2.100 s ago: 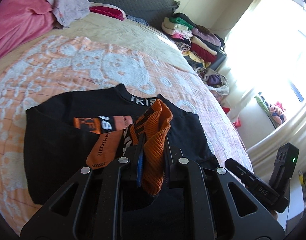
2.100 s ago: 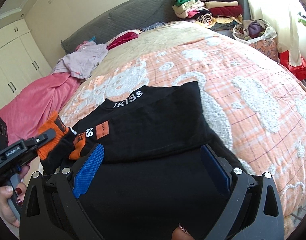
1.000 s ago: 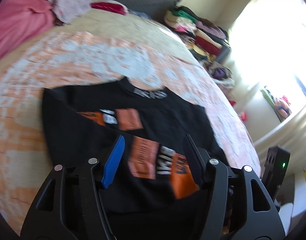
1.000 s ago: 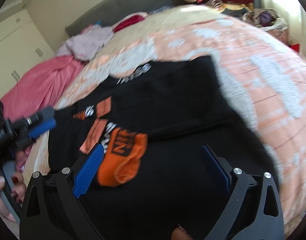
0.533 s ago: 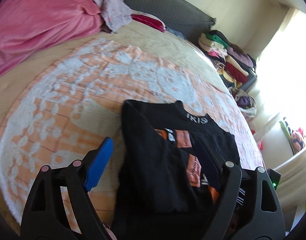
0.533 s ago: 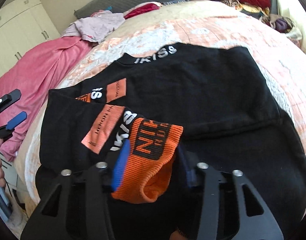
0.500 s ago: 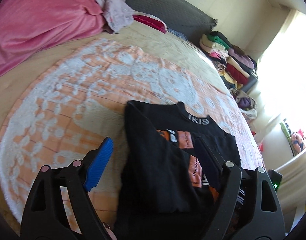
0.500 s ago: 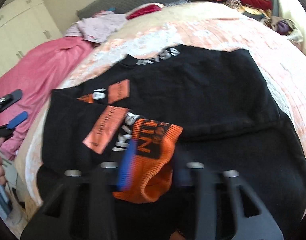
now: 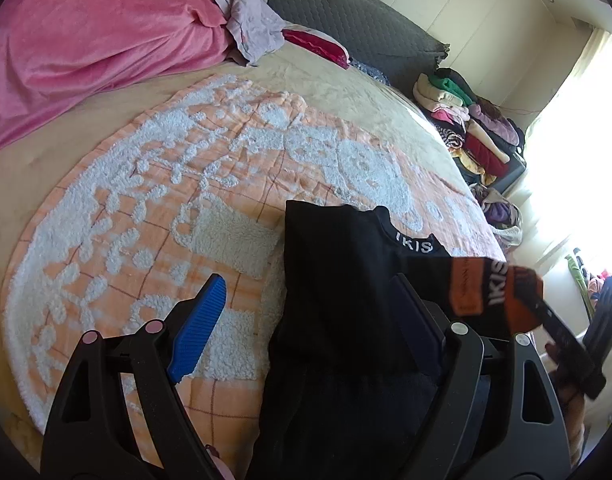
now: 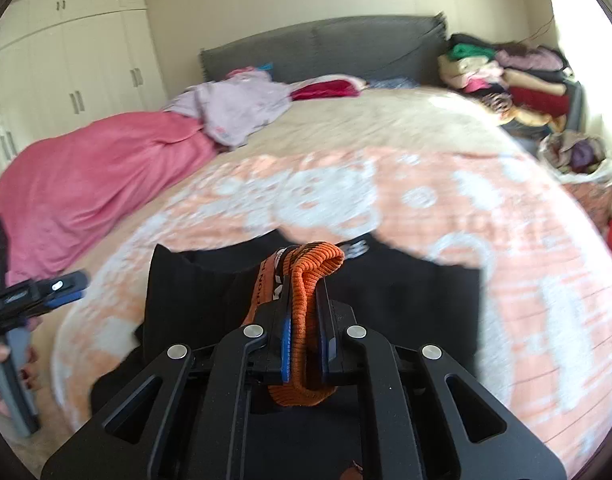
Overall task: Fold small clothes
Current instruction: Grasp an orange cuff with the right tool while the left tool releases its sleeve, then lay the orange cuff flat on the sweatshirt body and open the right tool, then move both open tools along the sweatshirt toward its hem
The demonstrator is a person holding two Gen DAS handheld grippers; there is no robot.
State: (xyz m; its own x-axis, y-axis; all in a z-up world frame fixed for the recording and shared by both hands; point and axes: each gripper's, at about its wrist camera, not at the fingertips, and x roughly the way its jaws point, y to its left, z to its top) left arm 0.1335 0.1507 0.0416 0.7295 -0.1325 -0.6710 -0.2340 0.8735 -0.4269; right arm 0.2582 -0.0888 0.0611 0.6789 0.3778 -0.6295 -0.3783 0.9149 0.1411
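Observation:
A black sweatshirt (image 9: 346,264) with white neck lettering lies on the orange-and-white bedspread (image 9: 165,208). Its sleeve ends in an orange ribbed cuff (image 10: 306,280). My right gripper (image 10: 306,320) is shut on that cuff and holds it raised above the shirt's body. In the left wrist view the cuff (image 9: 518,300) hangs at the far right in the right gripper (image 9: 546,316). My left gripper (image 9: 306,316) stands open over the shirt's left edge. Its blue pad hangs over the bedspread and its other finger over black cloth, with nothing pinched. A hand holds it at the left edge of the right wrist view.
A pink blanket (image 9: 85,40) and a lilac garment (image 9: 249,20) lie at the head of the bed by the grey headboard (image 10: 346,48). Stacked folded clothes (image 9: 466,128) and a bag of clothes (image 10: 582,156) sit beyond the right side. White wardrobes (image 10: 85,72) line the left wall.
My left gripper let go of the orange cuff, opened wide and slid left. My right gripper closed on the cuff and lifted it up off the shirt.

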